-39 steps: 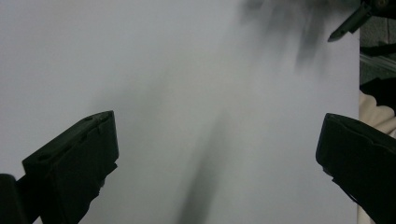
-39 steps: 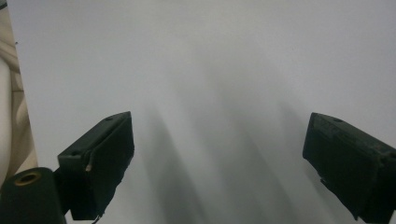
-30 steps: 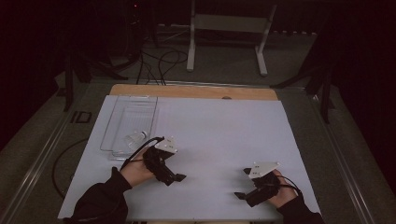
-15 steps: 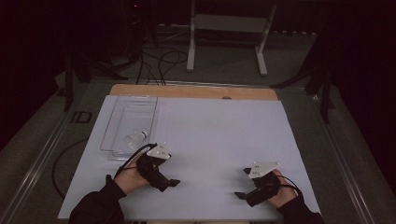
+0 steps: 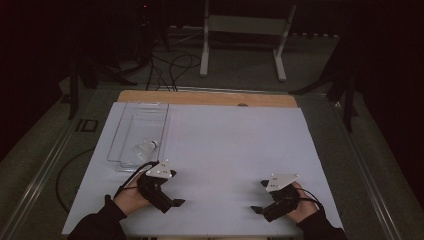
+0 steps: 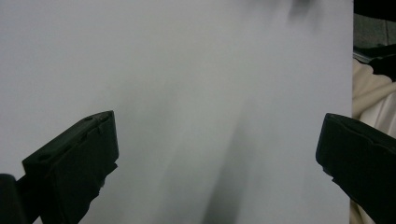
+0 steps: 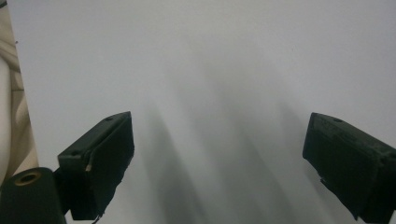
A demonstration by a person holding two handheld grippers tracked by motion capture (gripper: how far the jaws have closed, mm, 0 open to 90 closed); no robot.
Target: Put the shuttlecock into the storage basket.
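Inside the clear plastic tray (image 5: pixel 131 131), left of centre in the high view, a white shuttlecock (image 5: pixel 144 148) is seen lying on its side near the tray's lower end, its cork tip turned toward the right wall. Just below and to the right of the tray's lower corner, the left gripper (image 5: pixel 172 203) is held over the white table cover (image 5: pixel 235 150), apart from the tray and the shuttlecock, with its grey three-cornered plate uppermost and its cable looped back toward the dark sleeve at the bottom edge. Its jaws are spread wide: in the left gripper view (image 6: pixel 217 154) they stand at the lower left and lower right of the frame with nothing between them but bare white surface. Well apart, in the lower right of the high view, the right gripper (image 5: pixel 257 209) is held low over the same cover, pointing left. Its jaws are likewise parted widely and empty, as shown in the right gripper view (image 7: pixel 217 156), with blank white cover between them.
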